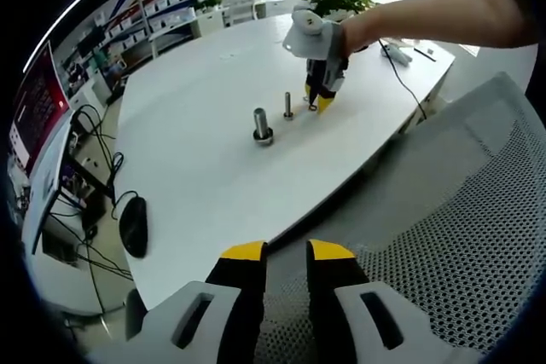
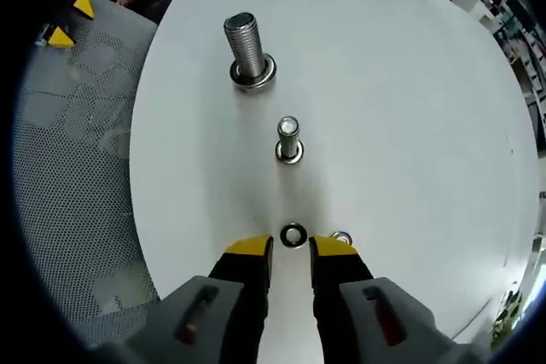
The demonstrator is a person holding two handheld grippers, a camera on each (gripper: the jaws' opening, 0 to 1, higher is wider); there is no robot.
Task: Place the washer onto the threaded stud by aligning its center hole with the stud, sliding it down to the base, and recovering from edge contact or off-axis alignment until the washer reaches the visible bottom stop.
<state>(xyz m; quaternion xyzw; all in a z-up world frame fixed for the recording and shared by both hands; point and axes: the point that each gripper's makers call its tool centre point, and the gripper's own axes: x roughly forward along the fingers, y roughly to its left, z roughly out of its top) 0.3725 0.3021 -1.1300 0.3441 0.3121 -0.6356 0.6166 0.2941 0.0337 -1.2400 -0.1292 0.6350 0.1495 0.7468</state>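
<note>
White tabletop (image 2: 409, 125), seen in the right gripper view: we find a dark washer (image 2: 293, 235) lying flat on it, just ahead of the yellow-tipped right gripper (image 2: 291, 249), whose jaws stand slightly apart and grasp nothing. A second small ring (image 2: 341, 237) lies beside the right jaw tip. Beyond the washer stands a small threaded stud (image 2: 288, 137) with a ring at its base, and farther on a large threaded bolt (image 2: 246, 47), upright on its own washer. In the left gripper view we see the left gripper (image 1: 287, 251) held over a grey mesh chair (image 1: 478, 228), jaws parted and empty, well apart from the large bolt (image 1: 261, 124), the small stud (image 1: 288, 105) and the right gripper (image 1: 317, 101). A black mouse (image 1: 133, 224) lies near the table edge.
</note>
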